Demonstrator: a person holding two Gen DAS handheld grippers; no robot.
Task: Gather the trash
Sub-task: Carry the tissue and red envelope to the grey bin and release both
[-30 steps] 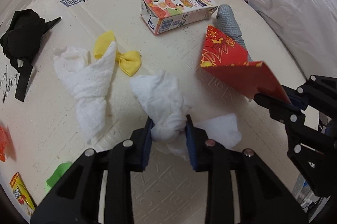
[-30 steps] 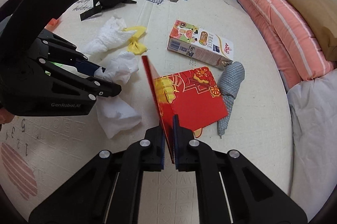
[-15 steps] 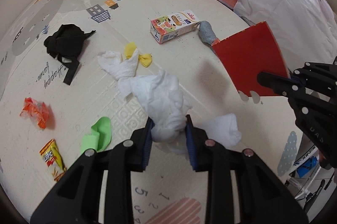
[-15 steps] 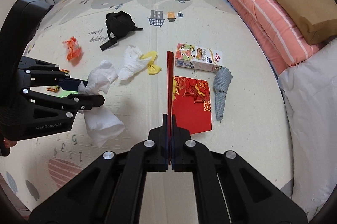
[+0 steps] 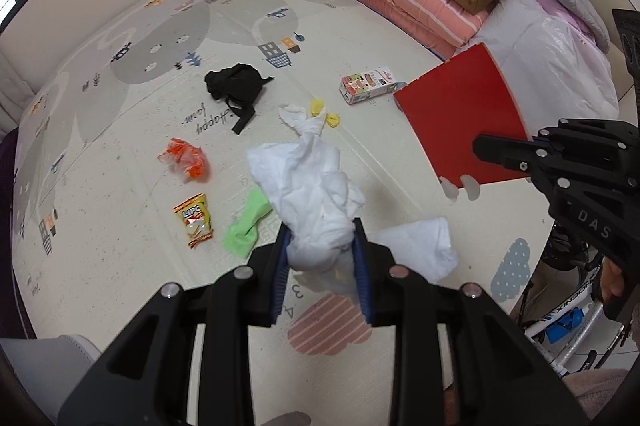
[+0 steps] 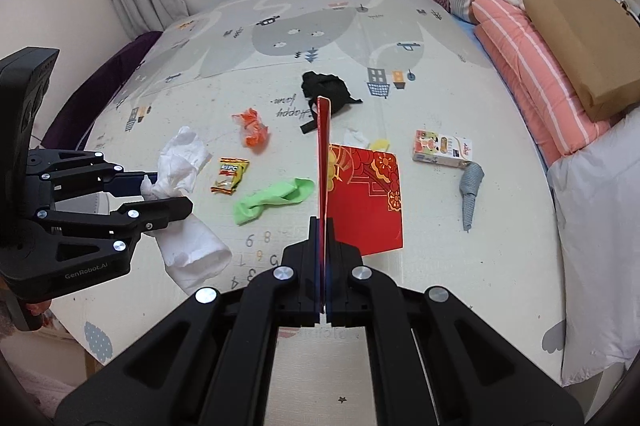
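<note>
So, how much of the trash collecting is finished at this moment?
Nothing looks binned yet; no bin is in view. In hand: the left gripper is shut on a white tissue wad, the right gripper on a red envelope. Left on the mat: orange wrapper, snack packet, green scrap, carton, another tissue.

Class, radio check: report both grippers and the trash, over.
Left gripper shut on tissue. Right gripper shut on red card. Both lifted off mat. More litter below, nothing blocking.
</note>
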